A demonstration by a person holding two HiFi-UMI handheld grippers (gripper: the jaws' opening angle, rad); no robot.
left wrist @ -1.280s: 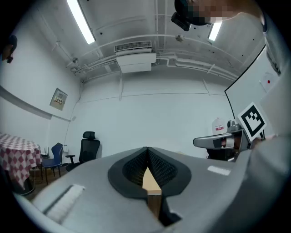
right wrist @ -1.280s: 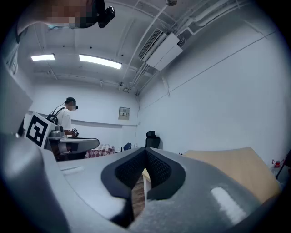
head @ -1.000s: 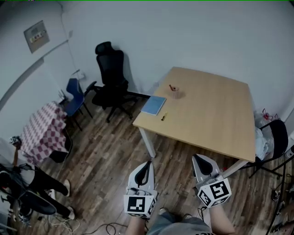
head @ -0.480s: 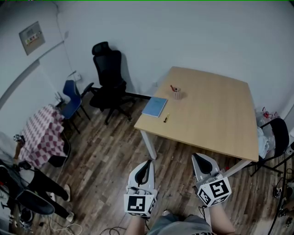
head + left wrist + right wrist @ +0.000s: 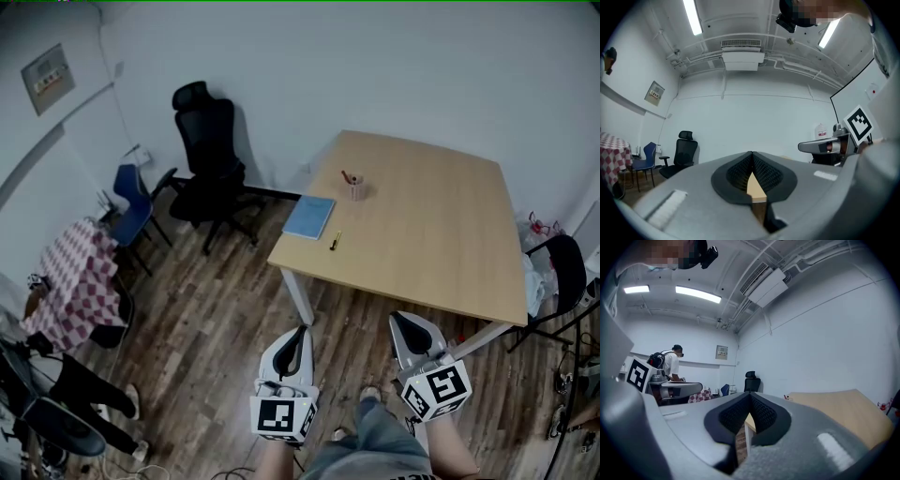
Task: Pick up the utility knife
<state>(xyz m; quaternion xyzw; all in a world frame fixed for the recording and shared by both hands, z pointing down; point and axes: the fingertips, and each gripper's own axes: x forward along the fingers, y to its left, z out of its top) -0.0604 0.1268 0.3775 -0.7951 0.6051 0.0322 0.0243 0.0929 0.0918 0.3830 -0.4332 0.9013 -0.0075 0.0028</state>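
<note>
The utility knife (image 5: 335, 240), small, yellow and black, lies near the left edge of the light wooden table (image 5: 431, 234), beside a blue notebook (image 5: 310, 217). Both grippers are held level over the wooden floor, well short of the table. My left gripper (image 5: 298, 334) is shut with nothing in it; its dark pads meet at the tip (image 5: 751, 154) in the left gripper view. My right gripper (image 5: 403, 323) is also shut and empty, its jaws closed (image 5: 750, 394) in the right gripper view, with the table's corner and leg ahead of them.
A cup with a red pen (image 5: 355, 188) stands on the table behind the notebook. A black office chair (image 5: 208, 150), a blue chair (image 5: 131, 202) and a checked-cloth table (image 5: 80, 281) stand at the left. A person (image 5: 56, 394) is at the lower left. A dark chair (image 5: 555, 277) stands at the right.
The room has slid slightly left in the head view as I walk towards the table, both grippers carried along. A foot now shows between them. Both jaws stay shut.
</note>
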